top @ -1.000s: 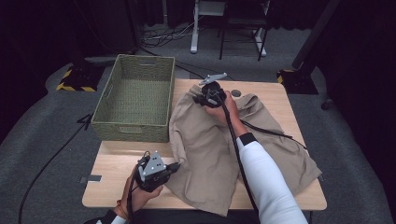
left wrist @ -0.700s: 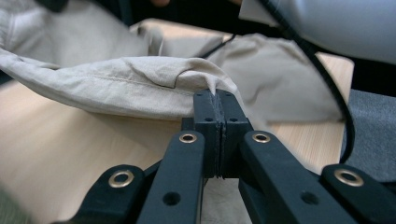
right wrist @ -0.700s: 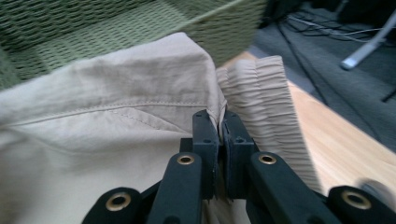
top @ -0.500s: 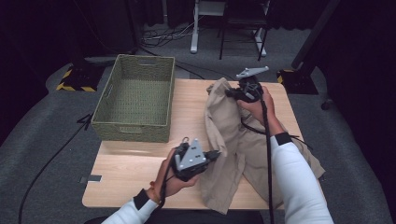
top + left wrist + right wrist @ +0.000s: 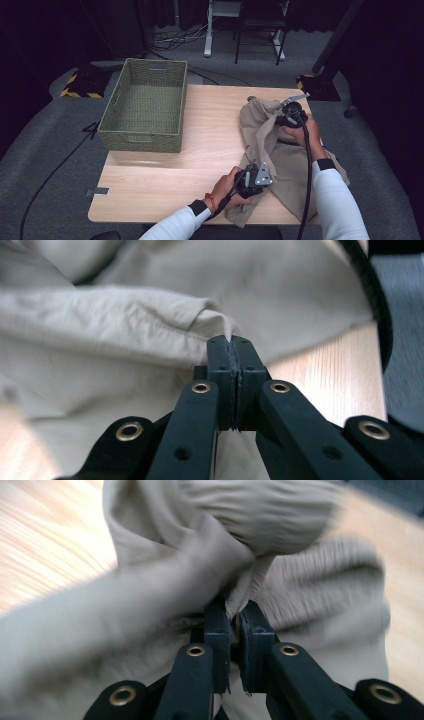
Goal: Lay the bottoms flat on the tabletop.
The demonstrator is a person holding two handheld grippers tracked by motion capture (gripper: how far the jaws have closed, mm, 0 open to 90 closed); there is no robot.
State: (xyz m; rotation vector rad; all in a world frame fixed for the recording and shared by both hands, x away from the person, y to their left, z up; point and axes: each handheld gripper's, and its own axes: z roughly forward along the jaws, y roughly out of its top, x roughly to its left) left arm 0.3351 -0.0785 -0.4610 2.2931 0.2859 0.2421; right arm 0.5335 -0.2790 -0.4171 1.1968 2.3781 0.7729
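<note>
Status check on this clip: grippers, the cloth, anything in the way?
Left gripper shut on beige garment, near edge. Right gripper shut on its bunched far end. Garment half folded on table. Green basket stands apart at left, no obstruction.

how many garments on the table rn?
1. A beige garment lies bunched on the table's right half; the left gripper pinches its near edge, the right gripper its far end. Folds could hide something underneath. The woven basket looks empty.

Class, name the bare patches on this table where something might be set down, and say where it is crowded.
Bare wood lies between the basket and the beige garment, and along the table's near edge below the basket. The right side is crowded.
</note>
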